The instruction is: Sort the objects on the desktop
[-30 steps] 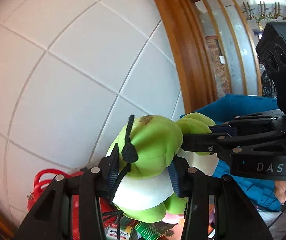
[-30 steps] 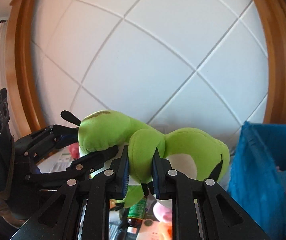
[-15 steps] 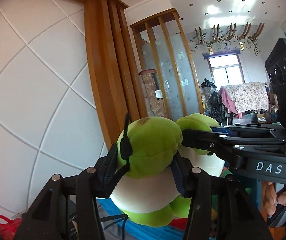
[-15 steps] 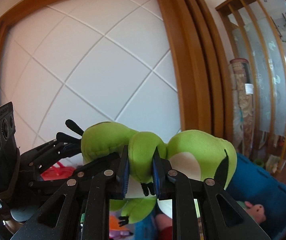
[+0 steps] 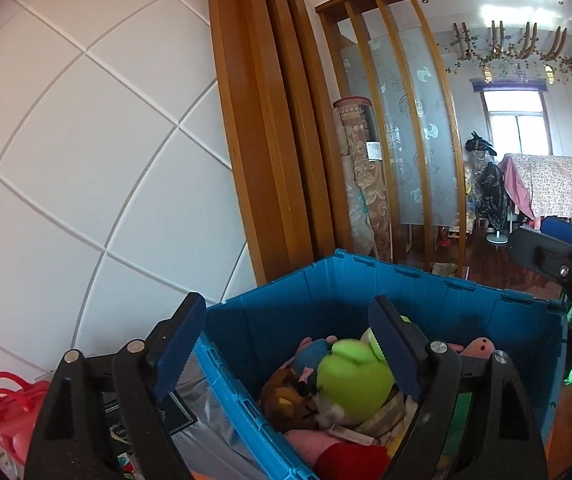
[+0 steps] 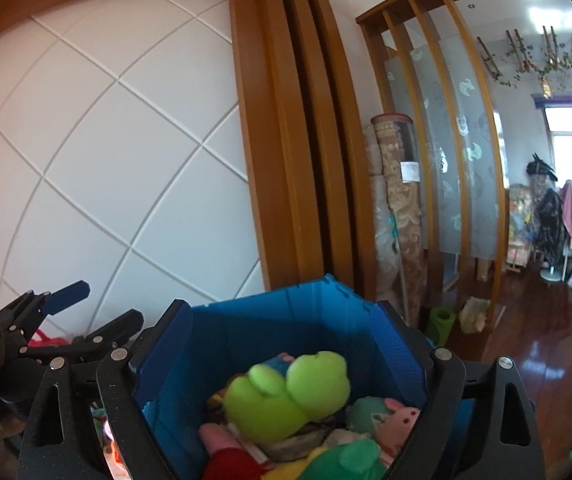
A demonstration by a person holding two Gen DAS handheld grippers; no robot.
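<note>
The green plush frog [image 5: 352, 378] lies in the blue plastic crate [image 5: 366, 292] on top of other soft toys; it also shows in the right wrist view [image 6: 286, 394], slightly blurred. My left gripper [image 5: 286, 344] is open and empty above the crate's left side, its fingers wide apart. My right gripper [image 6: 282, 348] is open and empty above the crate [image 6: 270, 316]. The left gripper also shows at the left edge of the right wrist view [image 6: 62, 320].
The crate holds several plush toys, among them a brown one [image 5: 286, 396] and a pink pig [image 6: 400, 420]. A red plastic thing [image 5: 10, 404] and packets lie left of the crate. A white tiled wall [image 5: 86, 160] and a wooden frame [image 5: 270, 140] stand behind.
Both grippers held the green frog between them and carried it over the crate. Both have opened, and the frog now lies in the crate among the toys.
</note>
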